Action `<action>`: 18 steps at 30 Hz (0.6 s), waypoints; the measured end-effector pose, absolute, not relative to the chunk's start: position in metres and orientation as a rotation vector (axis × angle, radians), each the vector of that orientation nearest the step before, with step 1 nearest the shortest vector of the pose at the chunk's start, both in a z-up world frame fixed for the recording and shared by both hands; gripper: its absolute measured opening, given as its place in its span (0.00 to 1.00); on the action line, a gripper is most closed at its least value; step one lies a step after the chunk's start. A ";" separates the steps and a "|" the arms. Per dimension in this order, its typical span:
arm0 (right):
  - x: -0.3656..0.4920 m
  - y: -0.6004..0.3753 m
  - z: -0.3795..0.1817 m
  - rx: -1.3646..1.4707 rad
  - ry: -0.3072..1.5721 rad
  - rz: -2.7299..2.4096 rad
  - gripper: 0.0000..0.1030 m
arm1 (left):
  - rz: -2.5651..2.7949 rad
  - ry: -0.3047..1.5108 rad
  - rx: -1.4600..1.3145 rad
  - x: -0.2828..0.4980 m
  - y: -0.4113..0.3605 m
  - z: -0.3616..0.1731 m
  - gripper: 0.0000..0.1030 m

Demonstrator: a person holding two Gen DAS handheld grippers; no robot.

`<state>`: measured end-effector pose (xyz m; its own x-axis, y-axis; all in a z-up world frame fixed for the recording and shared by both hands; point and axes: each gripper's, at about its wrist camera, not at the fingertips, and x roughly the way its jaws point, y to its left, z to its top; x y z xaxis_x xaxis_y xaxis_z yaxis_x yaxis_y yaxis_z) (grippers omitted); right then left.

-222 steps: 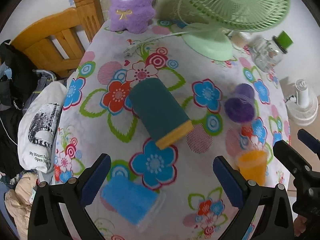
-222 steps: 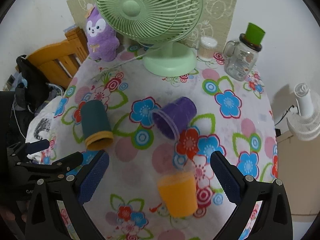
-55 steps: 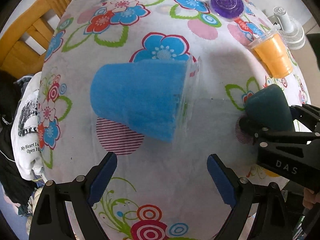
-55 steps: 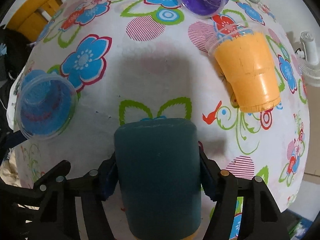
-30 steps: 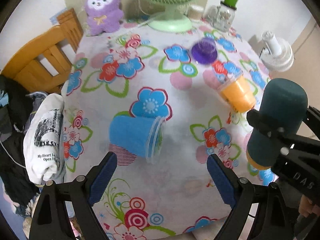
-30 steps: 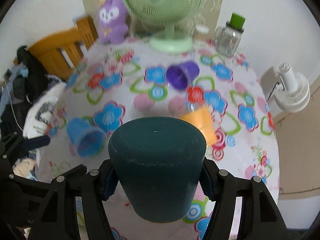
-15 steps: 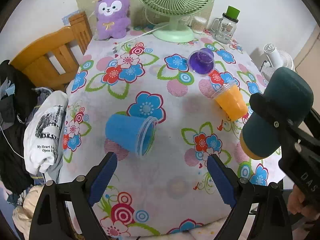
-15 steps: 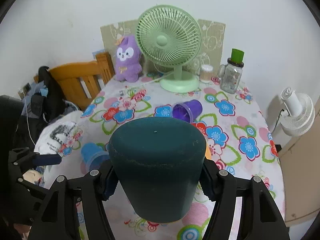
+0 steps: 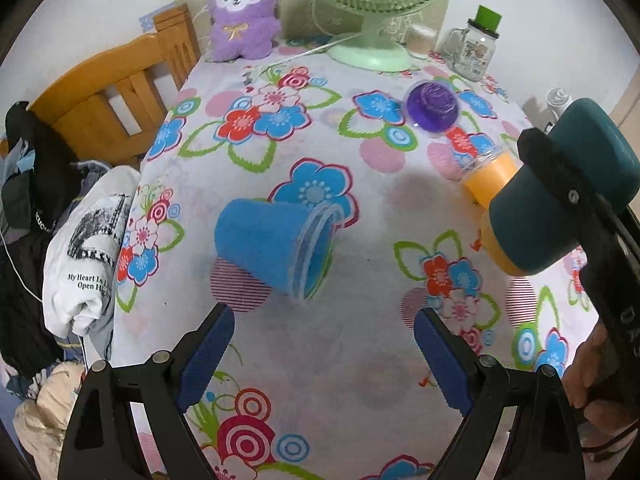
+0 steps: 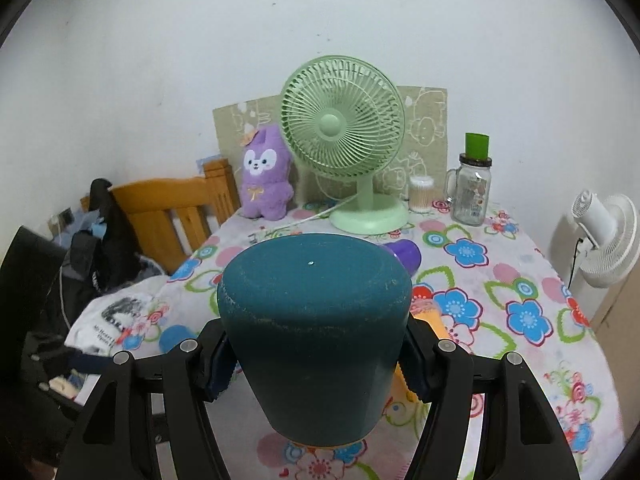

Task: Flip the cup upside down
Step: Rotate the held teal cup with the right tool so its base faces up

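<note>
My right gripper [image 10: 316, 356] is shut on a dark teal cup [image 10: 316, 328] with a yellow rim. It holds the cup in the air, base up and rim down; the cup also shows at the right of the left wrist view [image 9: 560, 200]. My left gripper [image 9: 320, 344] is open and empty, just in front of a blue cup [image 9: 272, 244] that lies on its side on the flowered tablecloth [image 9: 360, 380]. An orange cup [image 9: 488, 176] and a purple cup [image 9: 432, 108] lie on their sides further back.
A green fan [image 10: 344, 132], a purple plush toy [image 10: 266, 172], a glass jar with a green lid [image 10: 472, 184] and a small tub [image 10: 420, 198] stand at the table's back. A wooden chair [image 9: 120, 88] with clothes is on the left. A white fan [image 10: 604, 236] stands right.
My right gripper has tilted further up with the teal cup, so the table sits lower in its view. My left gripper has moved closer to the blue cup.
</note>
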<state>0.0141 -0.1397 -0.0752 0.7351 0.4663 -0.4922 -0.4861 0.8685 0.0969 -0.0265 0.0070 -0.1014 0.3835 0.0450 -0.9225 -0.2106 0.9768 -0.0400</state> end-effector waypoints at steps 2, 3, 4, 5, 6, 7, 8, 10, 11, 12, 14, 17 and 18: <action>0.016 -0.136 -0.085 -0.041 0.538 0.515 0.67 | 0.176 1.165 -0.153 -0.026 0.008 -0.110 0.90; 0.017 -0.134 -0.092 -0.045 0.544 0.509 0.67 | 0.180 1.161 -0.150 -0.026 0.008 -0.114 0.90; 0.018 -0.132 -0.097 -0.051 0.551 0.500 0.67 | 0.186 1.163 -0.149 -0.026 0.009 -0.118 0.90; 0.020 -0.130 -0.102 -0.056 0.562 0.491 0.67 | 0.187 1.165 -0.154 -0.026 0.010 -0.122 0.90; 0.021 -0.129 -0.107 -0.058 0.572 0.487 0.67 | 0.182 1.165 -0.164 -0.026 0.011 -0.125 0.90; 0.022 -0.127 -0.112 -0.058 0.579 0.475 0.67 | 0.177 1.166 -0.174 -0.026 0.012 -0.128 0.90; 0.022 -0.126 -0.117 -0.058 0.583 0.469 0.67 | 0.175 1.168 -0.178 -0.027 0.013 -0.131 0.90; 0.023 -0.123 -0.125 -0.071 0.596 0.461 0.67 | 0.180 1.173 -0.175 -0.026 0.014 -0.136 0.90; 0.022 -0.121 -0.128 -0.075 0.606 0.463 0.67 | 0.182 1.175 -0.175 -0.027 0.014 -0.138 0.90; 0.022 -0.121 -0.131 -0.078 0.613 0.469 0.67 | 0.182 1.179 -0.179 -0.027 0.015 -0.140 0.90; 0.019 -0.119 -0.136 -0.088 0.632 0.479 0.67 | 0.180 1.183 -0.197 -0.027 0.018 -0.143 0.90; 0.014 -0.120 -0.142 -0.085 0.658 0.482 0.67 | 0.184 1.196 -0.193 -0.028 0.019 -0.147 0.90; 0.013 -0.121 -0.142 -0.086 0.661 0.484 0.67 | 0.181 1.196 -0.195 -0.029 0.019 -0.148 0.90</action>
